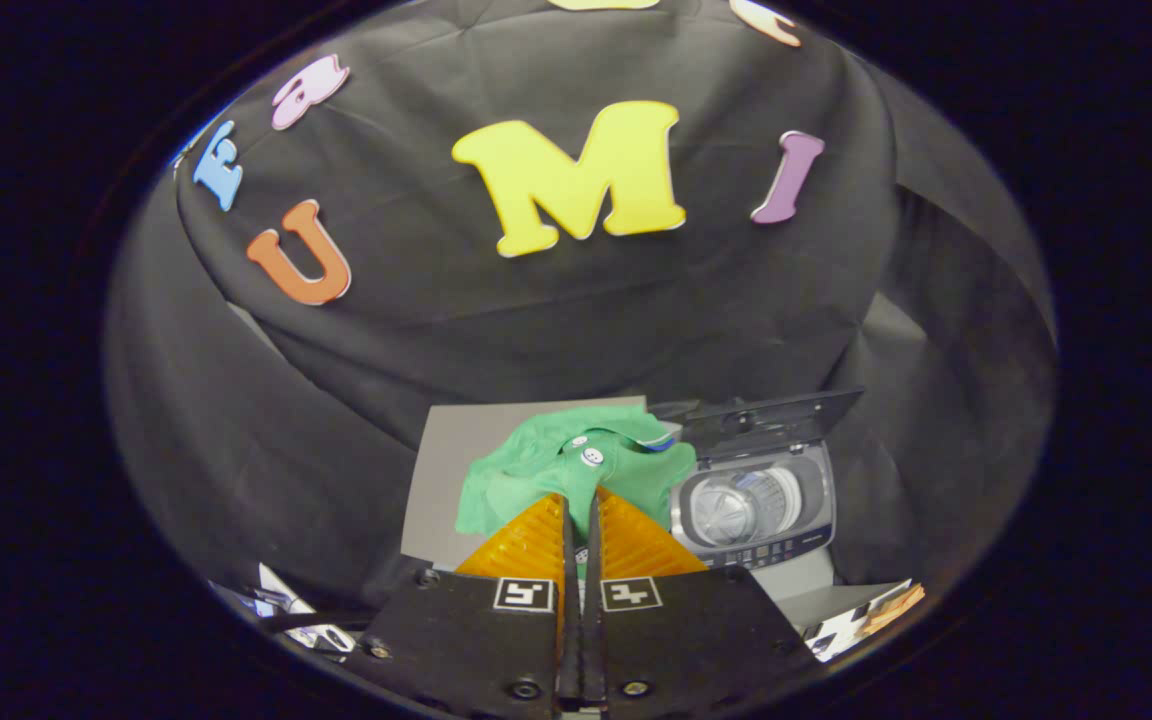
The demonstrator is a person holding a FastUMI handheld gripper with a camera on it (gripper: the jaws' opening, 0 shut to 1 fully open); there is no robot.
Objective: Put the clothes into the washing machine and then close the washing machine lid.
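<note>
Gripper view: your gripper (pixel 581 500) had its jaws pinched nearly together on the green garment (pixel 556 470).
Garment: lifted, bunched just ahead of the fingertips.
Washing machine (pixel 754 510): just beside, lid (pixel 771 412) raised to receive it.

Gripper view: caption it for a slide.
Gripper shut on green shirt, beside open-lidded toy washing machine.

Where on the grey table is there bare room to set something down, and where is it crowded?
Bare grey table lies beside the green garment, on the side away from the washing machine. A narrower strip runs in front of the machine. It is crowded where the garment bunches against the machine, whose lid stands open. The gripper has its jaws nearly closed just short of the garment.
</note>
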